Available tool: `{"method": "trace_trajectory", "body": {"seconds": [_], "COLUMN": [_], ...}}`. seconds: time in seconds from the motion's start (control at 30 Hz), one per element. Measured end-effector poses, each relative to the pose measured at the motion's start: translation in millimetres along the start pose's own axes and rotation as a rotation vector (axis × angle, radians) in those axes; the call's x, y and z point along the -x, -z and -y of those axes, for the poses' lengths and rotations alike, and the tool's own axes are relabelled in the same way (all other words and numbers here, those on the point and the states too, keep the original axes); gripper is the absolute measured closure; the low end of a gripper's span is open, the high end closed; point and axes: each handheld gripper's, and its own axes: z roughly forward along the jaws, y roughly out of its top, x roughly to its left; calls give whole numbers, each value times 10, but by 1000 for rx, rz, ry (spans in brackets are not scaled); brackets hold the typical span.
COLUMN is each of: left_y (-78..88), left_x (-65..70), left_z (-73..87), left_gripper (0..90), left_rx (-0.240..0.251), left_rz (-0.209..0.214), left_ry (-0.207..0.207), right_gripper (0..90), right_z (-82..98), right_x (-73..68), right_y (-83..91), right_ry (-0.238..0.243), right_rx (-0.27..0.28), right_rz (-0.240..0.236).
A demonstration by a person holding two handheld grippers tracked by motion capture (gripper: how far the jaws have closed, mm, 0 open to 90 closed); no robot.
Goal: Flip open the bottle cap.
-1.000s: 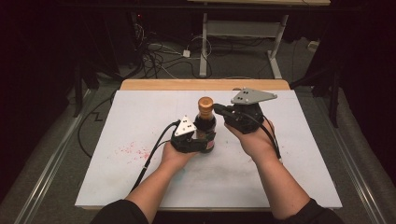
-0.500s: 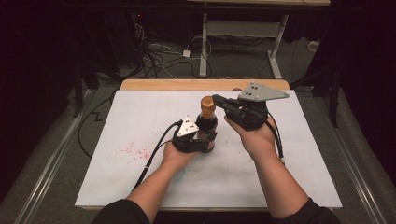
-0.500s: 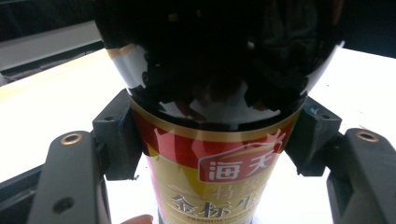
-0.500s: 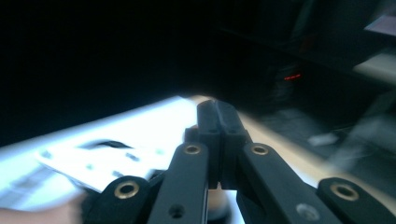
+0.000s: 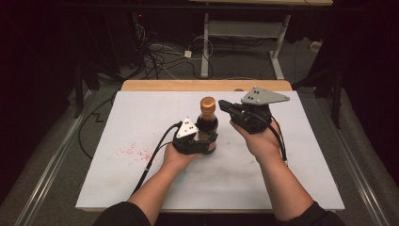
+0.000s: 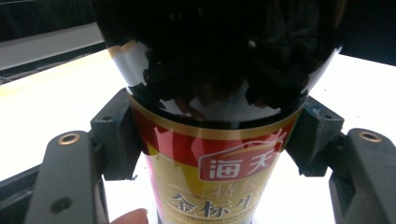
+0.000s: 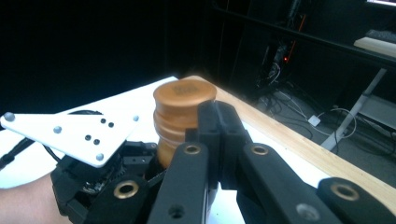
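The sauce bottle (image 5: 206, 126) stands upright near the middle of the white board (image 5: 117, 183), and I have it clamped low on its body in my left gripper (image 5: 203, 141). In the left gripper view the two black pads (image 6: 116, 135) press on either side of the bottle's (image 6: 215, 154) red and gold label, so that grip is plain to me. What I cannot see there is the neck and top: the dark glass runs off the upper edge, and the label's lower lines are cut off at the bottom. A fingertip (image 6: 130, 217) pokes in at the lower edge.

My right gripper (image 5: 225, 106) sits level, just to the right of the bottle's neck, its jaws closed together with nothing between them. In the right gripper view the closed jaws stand in front of the copper cap (image 7: 183, 108) and cover its right side, so I cannot tell whether the tips touch it or merely sit beside it. The left gripper's grey plate (image 7: 70, 133) shows at the left there, over my left hand (image 7: 25, 205).

Farther out, a faint pink stain (image 5: 134, 151) marks the board to the left. The wooden table edge (image 5: 160, 85) runs along the far side, and beyond it the floor is dark, with cables (image 5: 160, 59) and a desk frame (image 5: 244, 33) only dimly made out.
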Motion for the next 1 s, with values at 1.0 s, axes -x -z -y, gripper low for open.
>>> {"method": "trace_trajectory", "body": {"seconds": [1.0], "left_y": [70], "left_x": [-75], "left_z": [-14], "left_gripper": [290], "left_rx": [-97], "left_rz": [-2], "left_ry": [-116], "right_gripper": [900], "right_z": [15], "right_x": [-60], "right_y": [-71], "right_ry": [26], "right_rx": [-70], "right_rz": [-30]}}
